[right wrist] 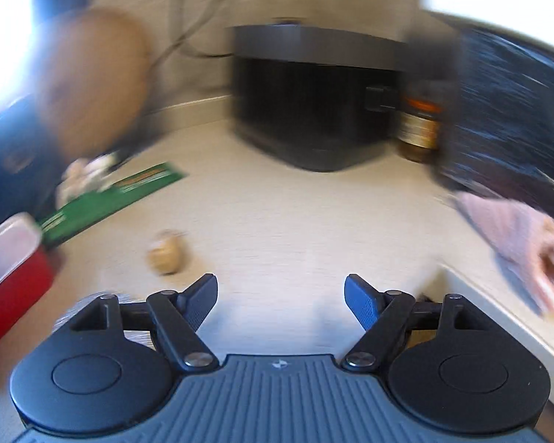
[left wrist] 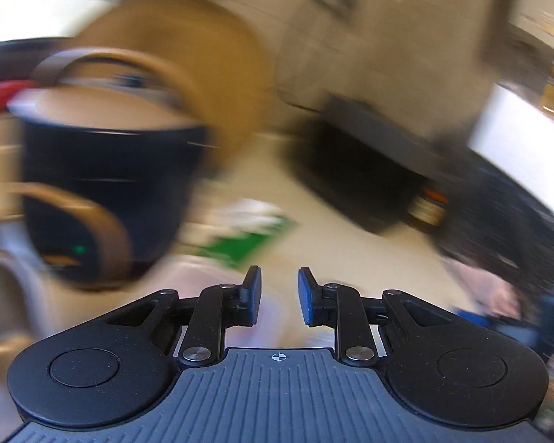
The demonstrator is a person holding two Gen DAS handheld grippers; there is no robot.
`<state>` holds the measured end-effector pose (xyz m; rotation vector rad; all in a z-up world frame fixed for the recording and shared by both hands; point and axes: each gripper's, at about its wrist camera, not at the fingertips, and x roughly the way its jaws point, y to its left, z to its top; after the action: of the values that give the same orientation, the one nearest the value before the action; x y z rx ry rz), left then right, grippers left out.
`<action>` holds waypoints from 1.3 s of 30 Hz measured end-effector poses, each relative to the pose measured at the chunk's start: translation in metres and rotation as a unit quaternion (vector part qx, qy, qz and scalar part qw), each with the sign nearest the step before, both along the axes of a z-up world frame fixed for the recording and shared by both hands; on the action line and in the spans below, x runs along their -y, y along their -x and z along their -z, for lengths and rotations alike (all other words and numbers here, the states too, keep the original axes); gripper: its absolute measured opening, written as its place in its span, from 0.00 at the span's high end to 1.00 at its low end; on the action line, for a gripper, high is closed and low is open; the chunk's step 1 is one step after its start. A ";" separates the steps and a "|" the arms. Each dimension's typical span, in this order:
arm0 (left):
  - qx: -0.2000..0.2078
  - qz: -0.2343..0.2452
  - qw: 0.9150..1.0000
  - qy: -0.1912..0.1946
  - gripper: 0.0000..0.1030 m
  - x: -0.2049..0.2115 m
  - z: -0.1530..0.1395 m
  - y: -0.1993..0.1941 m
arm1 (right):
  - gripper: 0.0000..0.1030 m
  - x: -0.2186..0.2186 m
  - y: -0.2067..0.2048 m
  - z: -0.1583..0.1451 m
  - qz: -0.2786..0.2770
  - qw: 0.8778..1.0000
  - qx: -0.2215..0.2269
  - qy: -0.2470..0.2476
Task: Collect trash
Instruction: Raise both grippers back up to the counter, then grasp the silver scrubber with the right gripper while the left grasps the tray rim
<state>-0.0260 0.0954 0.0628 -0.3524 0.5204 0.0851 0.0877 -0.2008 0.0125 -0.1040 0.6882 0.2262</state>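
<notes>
Both views are blurred by motion. A flat green wrapper lies on the pale counter at the left, with crumpled white paper at its far end. A small tan crumpled ball lies just ahead and left of my right gripper, which is open and empty above the counter. In the left wrist view the green wrapper and white paper lie just ahead of my left gripper, which is open with a narrow gap and holds nothing.
A dark bin with a tan lid stands close at the left. A black appliance sits at the back, a brown jar beside it. A red container with a clear lid is at the left. A person's hand reaches in at right.
</notes>
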 end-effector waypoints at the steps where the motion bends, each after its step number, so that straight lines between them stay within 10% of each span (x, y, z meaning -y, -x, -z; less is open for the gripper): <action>1: -0.009 -0.035 0.999 -0.008 0.76 -0.011 0.003 0.004 | 0.25 -0.014 0.002 -0.001 -0.013 1.000 -0.004 0.004; 15: -0.110 -0.088 0.990 -0.033 0.76 -0.055 0.053 0.006 | 0.16 -0.097 0.028 0.017 -0.138 0.990 -0.011 0.037; 39: -0.171 -0.074 0.980 0.068 0.87 -0.040 0.088 0.008 | 0.00 -0.100 0.021 0.052 -0.171 0.981 -0.089 0.022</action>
<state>-0.0344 0.1357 -0.0254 -0.5144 0.8424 0.2592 0.0668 -0.1012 -0.0396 -0.2477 0.8525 0.5549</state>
